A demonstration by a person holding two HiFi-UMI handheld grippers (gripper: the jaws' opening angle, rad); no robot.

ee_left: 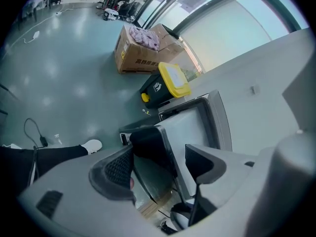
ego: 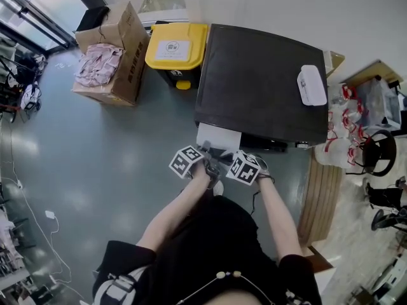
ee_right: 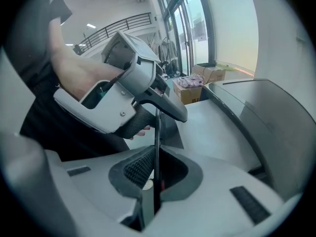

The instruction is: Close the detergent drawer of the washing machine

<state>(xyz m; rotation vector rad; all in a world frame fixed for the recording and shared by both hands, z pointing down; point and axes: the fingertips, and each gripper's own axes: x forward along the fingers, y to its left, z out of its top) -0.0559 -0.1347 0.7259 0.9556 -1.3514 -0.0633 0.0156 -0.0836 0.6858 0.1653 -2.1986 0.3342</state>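
The washing machine has a dark top, and its white detergent drawer stands pulled out toward me. Both grippers are at the drawer's front. My right gripper is shut on the thin dark front panel, seen edge-on between its pads. My left gripper is open, and the same dark panel lies between its jaws, close to the left pad and apart from the right one. The drawer's white tray runs back into the machine. The right gripper view shows the left gripper right beside mine.
A yellow-lidded bin stands left of the machine, and a cardboard box with clothes is further left. A white object lies on the machine top. Wooden boards and bags sit at the right. Grey floor lies to the left.
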